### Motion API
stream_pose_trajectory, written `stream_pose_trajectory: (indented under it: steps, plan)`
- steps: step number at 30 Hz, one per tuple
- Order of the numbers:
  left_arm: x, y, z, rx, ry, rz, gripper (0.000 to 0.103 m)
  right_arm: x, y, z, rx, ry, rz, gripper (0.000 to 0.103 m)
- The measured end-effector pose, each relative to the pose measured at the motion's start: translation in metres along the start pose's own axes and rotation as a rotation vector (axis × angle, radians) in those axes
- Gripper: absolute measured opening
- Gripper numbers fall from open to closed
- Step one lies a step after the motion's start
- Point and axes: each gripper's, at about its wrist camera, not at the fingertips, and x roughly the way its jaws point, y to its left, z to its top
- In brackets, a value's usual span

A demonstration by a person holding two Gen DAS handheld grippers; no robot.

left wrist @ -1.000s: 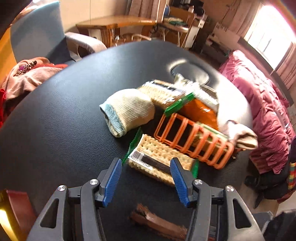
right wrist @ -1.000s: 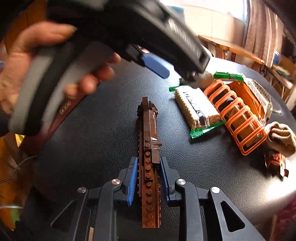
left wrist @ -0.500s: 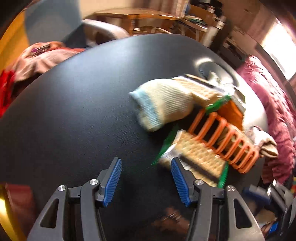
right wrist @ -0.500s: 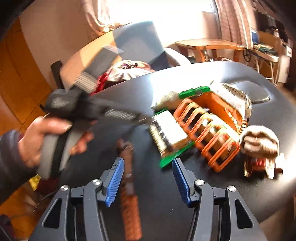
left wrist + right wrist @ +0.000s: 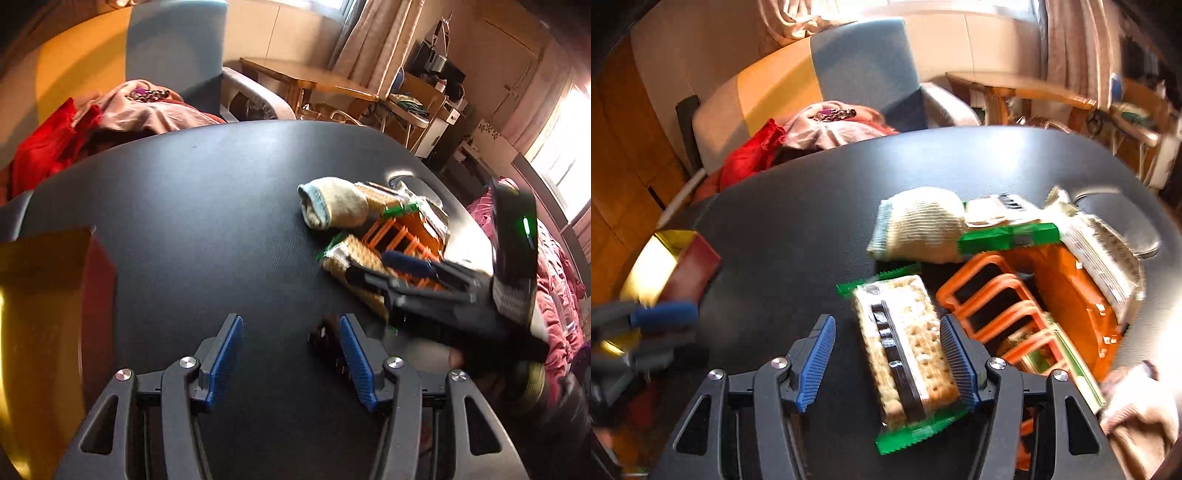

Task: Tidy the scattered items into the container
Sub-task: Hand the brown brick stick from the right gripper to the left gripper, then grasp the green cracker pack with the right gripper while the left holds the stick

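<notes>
An orange slatted basket (image 5: 1067,299) lies on the black table (image 5: 820,206), with a cracker pack (image 5: 1108,254) on its far rim. A cream sock (image 5: 919,225) lies beside it, also in the left wrist view (image 5: 334,206). A green-ended cracker pack (image 5: 905,347) lies in front of the basket. My right gripper (image 5: 888,354) is open, its jaws around that pack's near end. My left gripper (image 5: 290,354) is open and empty over bare table, with a dark brick piece (image 5: 330,350) by its right finger. The right gripper also shows in the left wrist view (image 5: 413,273).
A red and gold box (image 5: 48,295) stands at the table's left edge, also in the right wrist view (image 5: 679,262). A beige sock (image 5: 1141,413) lies at the basket's near right. A chair with clothes (image 5: 827,125) is behind the table. A pink bed (image 5: 554,266) is to the right.
My right gripper has let go of the brown brick piece, opened and swung right over the front cracker pack. My left gripper has pulled back and left, away from that pack.
</notes>
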Motion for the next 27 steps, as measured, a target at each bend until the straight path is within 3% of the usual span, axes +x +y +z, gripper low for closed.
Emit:
stream_pose_trajectory:
  steps: [6, 9, 11, 17, 23, 25, 27]
  plan:
    - [-0.007, 0.006, -0.028, -0.063, 0.002, 0.005, 0.055, -0.006, 0.02, -0.012, 0.027, 0.091, 0.209, 0.063]
    - [-0.016, 0.008, -0.037, -0.075, -0.01, 0.0, 0.055, -0.019, 0.023, -0.009, 0.019, 0.028, 0.175, 0.063]
    - [-0.022, 0.007, -0.042, -0.084, -0.024, -0.007, 0.055, -0.018, 0.019, 0.0, 0.009, 0.005, 0.108, 0.065]
    - [-0.032, 0.003, -0.051, -0.082, -0.051, -0.008, 0.055, 0.021, 0.003, 0.015, 0.018, 0.107, 0.019, 0.067]
    - [-0.032, 0.006, -0.055, -0.091, -0.042, -0.003, 0.055, 0.025, 0.023, -0.005, 0.033, 0.182, 0.181, 0.069]
    - [-0.032, 0.005, -0.056, -0.088, -0.036, 0.003, 0.055, 0.013, 0.026, -0.015, 0.062, 0.168, 0.249, 0.069]
    - [-0.03, 0.002, -0.056, -0.087, -0.029, 0.004, 0.055, -0.001, 0.025, -0.025, 0.085, 0.141, 0.264, 0.069]
